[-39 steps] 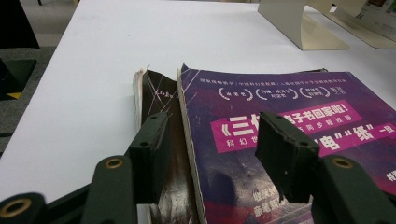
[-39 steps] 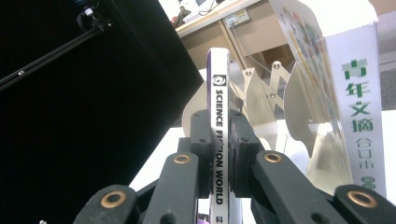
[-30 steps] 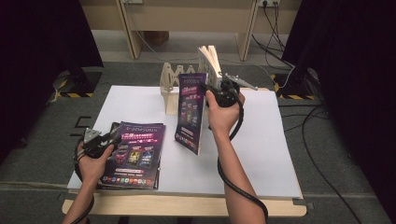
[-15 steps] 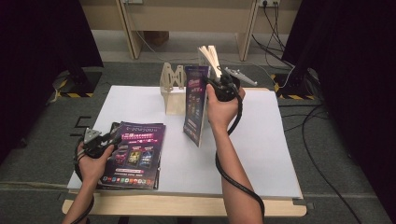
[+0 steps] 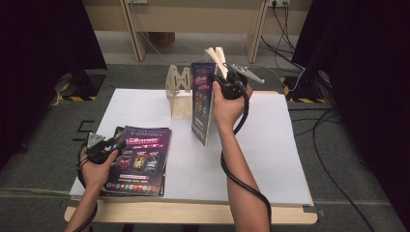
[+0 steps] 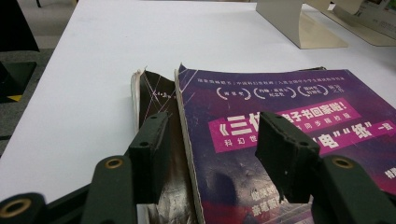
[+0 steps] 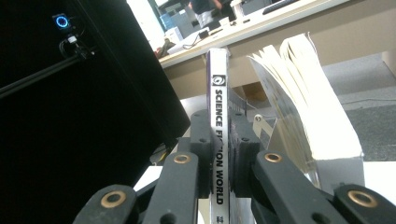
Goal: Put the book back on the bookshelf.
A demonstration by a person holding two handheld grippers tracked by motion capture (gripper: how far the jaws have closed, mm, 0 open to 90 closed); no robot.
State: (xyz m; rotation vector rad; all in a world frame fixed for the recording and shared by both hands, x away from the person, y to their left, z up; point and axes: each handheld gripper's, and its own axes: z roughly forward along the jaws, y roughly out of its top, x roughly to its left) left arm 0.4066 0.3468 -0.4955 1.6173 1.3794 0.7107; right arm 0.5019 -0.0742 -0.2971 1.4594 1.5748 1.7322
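Magazine point(image 5: 202, 104) stood clamped by its spine in my right gripper point(image 5: 227, 87) at the table's twelve o'clock beside the rack point(image 5: 178, 89); it wanted keeping upright while my left gripper point(image 5: 116, 144) rested open-jawed on the stack point(image 5: 140, 162) at seven.

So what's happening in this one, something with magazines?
A person works at a white table with a tool in each hand. The right tool is shut on the spine of a magazine, holding it upright above the table beside a wooden rack. The left tool sits open over the stack of magazines lying flat at the table's near left.
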